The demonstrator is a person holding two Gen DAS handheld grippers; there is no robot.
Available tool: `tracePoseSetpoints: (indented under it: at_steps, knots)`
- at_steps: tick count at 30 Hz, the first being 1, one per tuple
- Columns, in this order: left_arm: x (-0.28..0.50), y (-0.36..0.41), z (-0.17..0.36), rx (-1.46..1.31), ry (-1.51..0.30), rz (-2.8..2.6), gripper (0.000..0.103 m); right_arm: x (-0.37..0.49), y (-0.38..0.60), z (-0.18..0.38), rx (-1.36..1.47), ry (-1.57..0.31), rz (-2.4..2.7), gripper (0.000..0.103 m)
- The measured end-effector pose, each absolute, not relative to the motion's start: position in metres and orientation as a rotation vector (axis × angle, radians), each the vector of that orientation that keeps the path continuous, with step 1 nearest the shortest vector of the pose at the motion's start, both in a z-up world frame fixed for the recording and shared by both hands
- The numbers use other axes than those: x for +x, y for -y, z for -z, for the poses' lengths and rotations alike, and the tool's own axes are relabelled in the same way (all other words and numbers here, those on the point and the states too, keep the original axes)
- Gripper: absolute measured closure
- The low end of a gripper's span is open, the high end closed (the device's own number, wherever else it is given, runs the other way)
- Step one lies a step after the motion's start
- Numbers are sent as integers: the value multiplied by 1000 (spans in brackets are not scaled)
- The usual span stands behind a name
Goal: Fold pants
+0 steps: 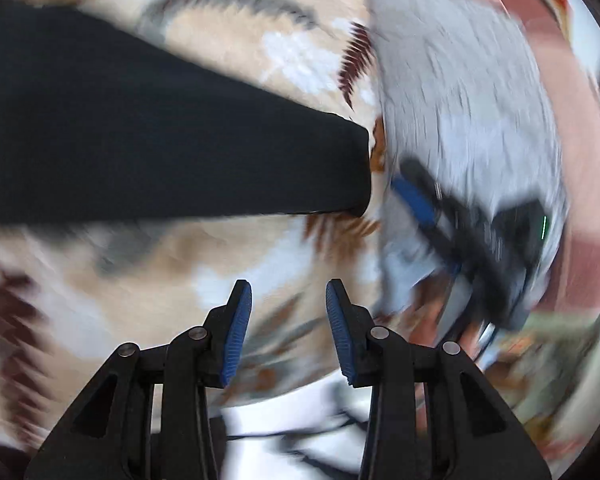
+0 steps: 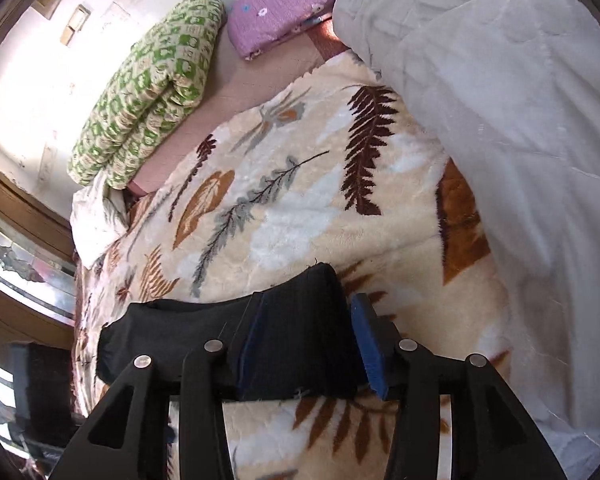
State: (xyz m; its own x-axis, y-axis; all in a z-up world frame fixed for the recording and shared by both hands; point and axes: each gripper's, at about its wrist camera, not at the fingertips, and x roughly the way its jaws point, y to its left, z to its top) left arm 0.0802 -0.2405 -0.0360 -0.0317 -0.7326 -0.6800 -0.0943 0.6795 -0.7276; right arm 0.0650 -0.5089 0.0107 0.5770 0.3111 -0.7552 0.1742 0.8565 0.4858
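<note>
The black pants (image 1: 148,152) lie flat on a cream leaf-patterned blanket (image 1: 260,52), reaching in from the left, with one end near the middle of the left wrist view. My left gripper (image 1: 288,304) is open and empty, above the blanket just below that end. The right gripper (image 1: 452,216) shows blurred at the right of this view. In the right wrist view my right gripper (image 2: 308,340) is open, its jaws standing on either side of the end of the black pants (image 2: 284,340). The fabric partly covers the left finger.
A grey-white quilt (image 2: 500,100) lies along the right side of the blanket (image 2: 300,208). A green patterned folded quilt (image 2: 152,84) and a purple pillow (image 2: 284,8) sit at the far end by the wall. A window and dark frame are at the left.
</note>
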Motion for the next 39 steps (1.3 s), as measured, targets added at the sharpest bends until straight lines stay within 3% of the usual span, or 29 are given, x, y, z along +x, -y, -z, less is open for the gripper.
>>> tracePoseSetpoints:
  at_steps: [3, 9, 24, 25, 26, 28, 39]
  knots:
    - [72, 241, 63, -1029, -1544, 488, 67, 52, 517, -14, 588, -964, -107, 56]
    - [82, 248, 79, -1216, -1426, 336, 67, 45, 526, -6, 641, -960, -153, 54]
    - [103, 269, 88, -1203, -1372, 188, 67, 67, 542, 26, 739, -1004, -180, 51]
    - [104, 269, 86, -1192, -1371, 198, 69, 67, 543, 28, 746, -1004, -179, 51]
    - [105, 268, 85, -1172, -1362, 221, 81, 66, 544, 28, 753, -1002, -183, 49]
    - [107, 266, 86, -1149, -1365, 251, 89, 65, 544, 28, 762, -996, -189, 44]
    - [110, 259, 104, -1220, -1427, 269, 92, 95, 534, 45, 829, -1038, -162, 37]
